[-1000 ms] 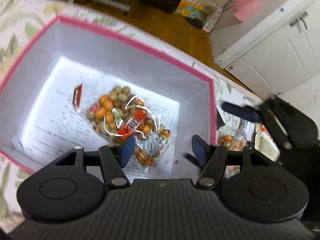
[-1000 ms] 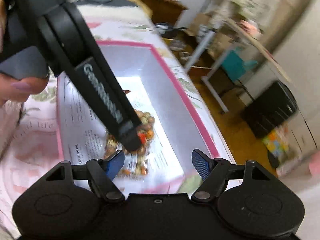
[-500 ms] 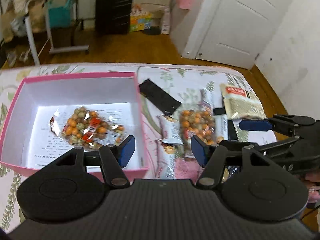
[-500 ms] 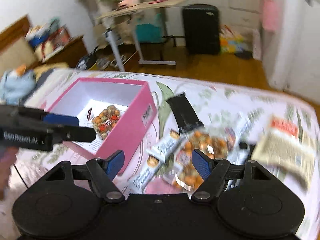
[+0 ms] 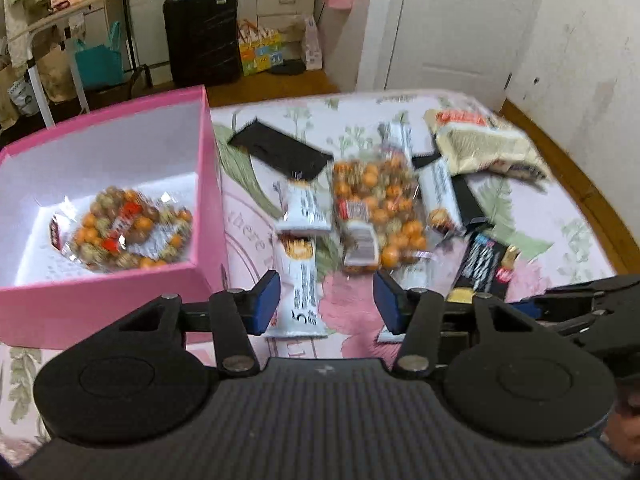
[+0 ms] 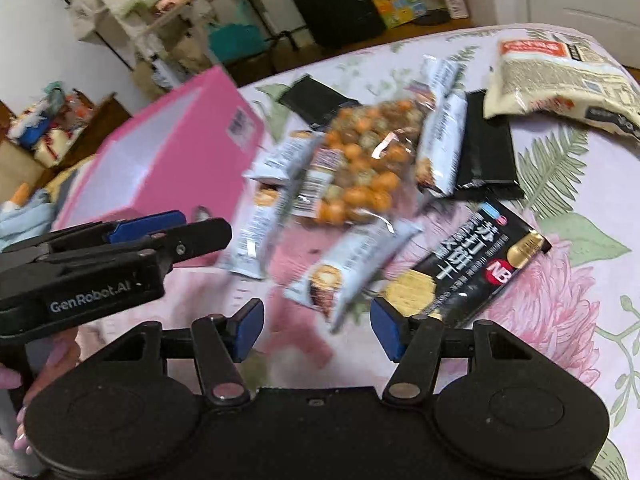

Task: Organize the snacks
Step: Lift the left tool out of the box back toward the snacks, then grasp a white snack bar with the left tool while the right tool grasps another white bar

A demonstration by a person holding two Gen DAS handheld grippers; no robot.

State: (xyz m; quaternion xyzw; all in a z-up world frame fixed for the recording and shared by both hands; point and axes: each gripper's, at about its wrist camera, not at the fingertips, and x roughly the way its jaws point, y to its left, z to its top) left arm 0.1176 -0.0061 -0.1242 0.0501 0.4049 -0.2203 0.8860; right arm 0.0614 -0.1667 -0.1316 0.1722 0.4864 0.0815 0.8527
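A pink box (image 5: pixel 208 184) stands at the left of the floral cloth and holds one clear bag of orange and green nuts (image 5: pixel 124 232). Right of it lie a second nut bag (image 5: pixel 380 204), several white snack bars (image 5: pixel 306 296), a black cracker pack (image 6: pixel 476 264), black wrappers (image 5: pixel 280 150) and a beige packet (image 6: pixel 556 80). My left gripper (image 5: pixel 326 306) is open and empty above a white bar. My right gripper (image 6: pixel 316 328) is open and empty above another white bar (image 6: pixel 348 268). The pink box also shows in the right wrist view (image 6: pixel 168 160).
The cloth-covered table (image 6: pixel 568 312) ends near a white wall and door at the right. Beyond it are a black suitcase (image 5: pixel 202 36), a rack with shelves (image 6: pixel 160 20) and a wooden floor.
Both grippers have pulled back from over the pink box and swung right toward the loose snacks. The nut bag stays in the box. Both stay open.
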